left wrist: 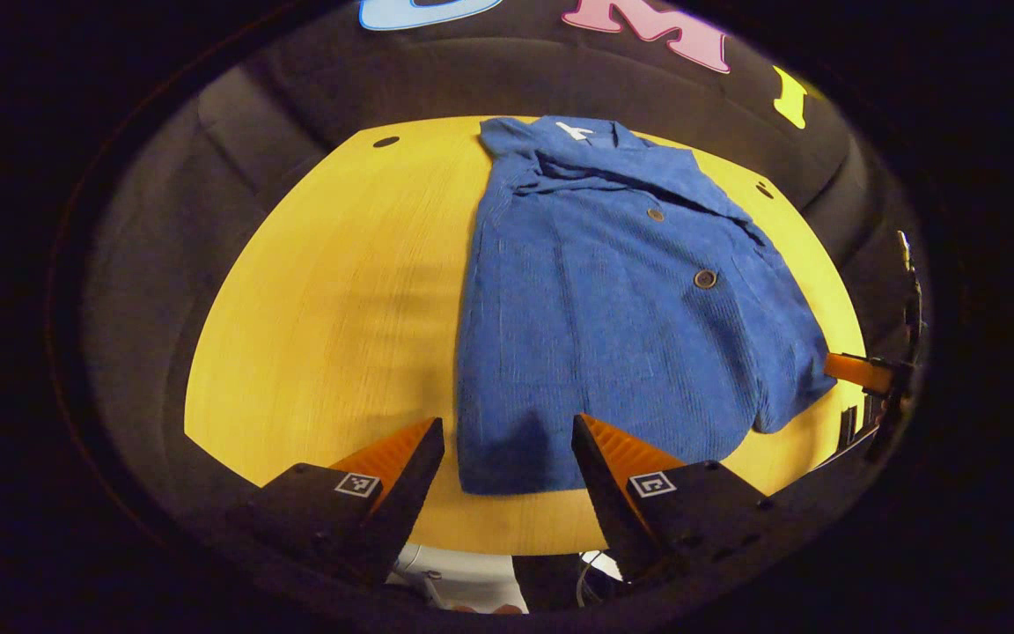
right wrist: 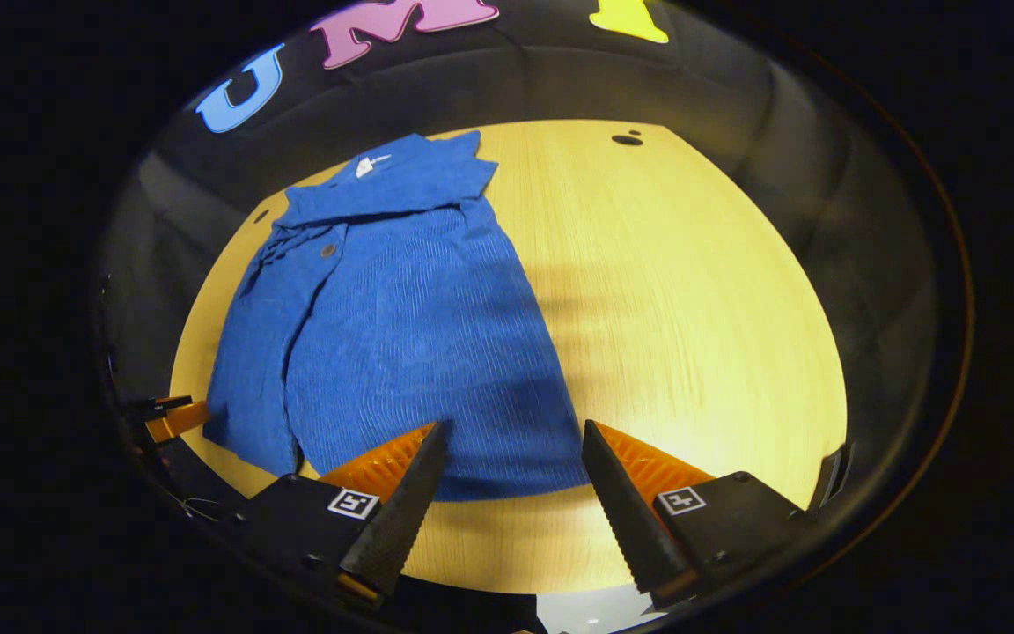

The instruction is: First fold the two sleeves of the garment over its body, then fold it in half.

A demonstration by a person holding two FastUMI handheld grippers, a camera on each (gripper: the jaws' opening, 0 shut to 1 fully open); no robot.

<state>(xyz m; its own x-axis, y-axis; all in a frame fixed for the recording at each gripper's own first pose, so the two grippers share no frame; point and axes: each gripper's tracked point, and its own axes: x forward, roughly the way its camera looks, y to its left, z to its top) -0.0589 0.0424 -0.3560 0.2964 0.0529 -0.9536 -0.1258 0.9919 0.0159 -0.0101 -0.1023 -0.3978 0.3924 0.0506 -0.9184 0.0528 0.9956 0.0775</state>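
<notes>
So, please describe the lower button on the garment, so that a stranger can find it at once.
On the yellow wooden table lies a blue ribbed garment, collar at the far end. Two round brownish buttons sit on its front; the lower button is the one nearer the hem, farther from the collar than the other button.

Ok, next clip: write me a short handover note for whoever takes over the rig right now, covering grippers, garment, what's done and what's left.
Left gripper: open, holding nothing, poised at the hem corner of the blue garment.
Right gripper: open, holding nothing, poised over the other end of the hem.
Garment: lies flat on the yellow table, collar at the far edge, hem toward the grippers, buttons showing.
Done: both sleeves appear folded in over the body; none sticks out to the side.
Left: grip both hem corners and fold the garment in half, probably hem up to collar.
</notes>
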